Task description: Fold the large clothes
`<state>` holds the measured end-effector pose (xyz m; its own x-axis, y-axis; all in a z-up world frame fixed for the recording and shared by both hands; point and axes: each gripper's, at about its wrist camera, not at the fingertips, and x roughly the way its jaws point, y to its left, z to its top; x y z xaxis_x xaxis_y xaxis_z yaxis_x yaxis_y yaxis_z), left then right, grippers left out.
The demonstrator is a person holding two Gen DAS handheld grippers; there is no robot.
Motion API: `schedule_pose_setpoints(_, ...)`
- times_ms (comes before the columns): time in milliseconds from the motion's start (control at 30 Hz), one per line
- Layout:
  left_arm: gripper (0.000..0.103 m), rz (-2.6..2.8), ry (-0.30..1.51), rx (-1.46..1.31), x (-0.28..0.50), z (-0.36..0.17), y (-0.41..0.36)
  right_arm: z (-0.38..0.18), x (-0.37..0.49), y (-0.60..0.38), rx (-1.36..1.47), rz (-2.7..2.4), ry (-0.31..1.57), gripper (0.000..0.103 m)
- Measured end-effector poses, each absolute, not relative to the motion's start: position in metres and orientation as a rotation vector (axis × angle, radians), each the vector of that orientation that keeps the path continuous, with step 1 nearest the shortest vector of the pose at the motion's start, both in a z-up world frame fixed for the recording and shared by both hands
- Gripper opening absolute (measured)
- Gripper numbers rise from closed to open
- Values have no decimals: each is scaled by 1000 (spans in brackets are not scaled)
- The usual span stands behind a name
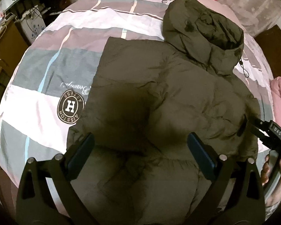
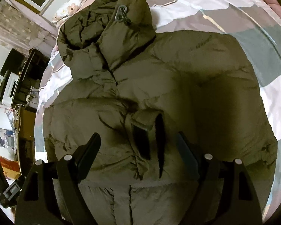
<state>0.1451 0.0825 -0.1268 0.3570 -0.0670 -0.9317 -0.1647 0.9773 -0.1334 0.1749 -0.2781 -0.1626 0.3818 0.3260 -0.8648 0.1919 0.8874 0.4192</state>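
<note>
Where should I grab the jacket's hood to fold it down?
Take the hood at its top rim, coming from the far end, above the drawcord toggle. It lies flat beyond the shoulders on the bed, its edge free. Both grippers are open.

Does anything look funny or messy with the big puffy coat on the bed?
Nothing looks torn or spilled. The olive-green puffy hooded jacket lies on the pink-and-grey checked bedsheet, with its hood crumpled and leaning to one side. Both grippers are open above it.
</note>
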Motion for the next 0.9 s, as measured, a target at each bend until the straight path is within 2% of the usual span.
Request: schedule_pose_setpoints(900, 100, 81, 1203, -124, 150, -134, 73, -163, 169, -270, 468, 124, 1202, 82)
